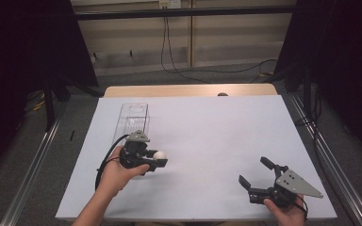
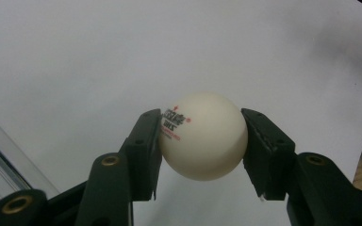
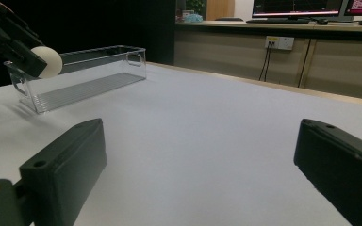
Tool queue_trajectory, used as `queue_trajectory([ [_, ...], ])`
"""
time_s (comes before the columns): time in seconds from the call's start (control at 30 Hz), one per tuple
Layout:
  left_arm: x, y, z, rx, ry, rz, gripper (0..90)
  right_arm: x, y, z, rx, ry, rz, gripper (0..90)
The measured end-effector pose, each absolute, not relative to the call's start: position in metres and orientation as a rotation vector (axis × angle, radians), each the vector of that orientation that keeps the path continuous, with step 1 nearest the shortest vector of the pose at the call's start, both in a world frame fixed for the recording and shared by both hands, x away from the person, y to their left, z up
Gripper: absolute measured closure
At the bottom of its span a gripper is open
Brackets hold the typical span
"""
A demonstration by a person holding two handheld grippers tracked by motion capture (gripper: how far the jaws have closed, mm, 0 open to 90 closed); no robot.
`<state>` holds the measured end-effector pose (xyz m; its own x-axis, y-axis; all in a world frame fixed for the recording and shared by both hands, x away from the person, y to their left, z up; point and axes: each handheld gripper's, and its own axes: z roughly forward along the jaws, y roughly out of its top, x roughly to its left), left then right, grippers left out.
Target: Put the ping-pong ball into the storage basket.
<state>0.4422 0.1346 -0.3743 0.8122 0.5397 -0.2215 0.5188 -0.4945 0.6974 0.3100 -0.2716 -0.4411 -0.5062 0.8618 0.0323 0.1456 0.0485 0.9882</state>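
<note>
A white table-tennis ball (image 2: 202, 135) with red and black print sits pinched between the two black jaws of my left gripper (image 2: 201, 141). In the high view that left gripper (image 1: 156, 159) hovers over the left part of the white table with the ball (image 1: 159, 155) at its tip, just in front of a clear plastic bin (image 1: 134, 118). My right gripper (image 1: 254, 172) rests near the front right of the table, jaws wide apart with nothing between them. In the right gripper view the ball (image 3: 47, 61) hangs in front of the empty clear bin (image 3: 82, 77).
The white table sheet (image 1: 207, 132) has a wooden strip along its far edge. Metal rails run down both sides of the table. A cable hangs down the back wall. Desks with monitors (image 3: 297, 7) stand beyond the table.
</note>
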Motion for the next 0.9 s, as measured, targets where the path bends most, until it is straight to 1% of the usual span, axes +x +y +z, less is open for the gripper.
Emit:
queue_trajectory([
  [0.3,0.446,0.138,-0.366,2.184,0.803,0.052,51.1,0.310,-0.272,-0.441,1.015,1.722,1.507,2.4],
  [0.33,0.447,0.138,-0.366,2.176,0.804,0.035,51.1,0.310,-0.272,-0.441,1.015,1.722,1.510,2.4],
  [0.5,0.449,0.140,-0.362,2.176,0.821,0.051,51.1,0.310,-0.271,-0.441,1.016,1.722,1.509,2.4],
  [0.53,0.450,0.140,-0.362,2.178,0.820,0.031,51.1,0.310,-0.271,-0.441,1.017,1.722,1.509,2.4],
  [0.63,0.451,0.141,-0.361,2.178,0.826,0.048,51.1,0.310,-0.272,-0.441,1.015,1.723,1.512,2.4],
  [0.9,0.453,0.142,-0.357,2.172,0.822,0.041,51.1,0.310,-0.271,-0.441,1.016,1.721,1.511,2.4],
])
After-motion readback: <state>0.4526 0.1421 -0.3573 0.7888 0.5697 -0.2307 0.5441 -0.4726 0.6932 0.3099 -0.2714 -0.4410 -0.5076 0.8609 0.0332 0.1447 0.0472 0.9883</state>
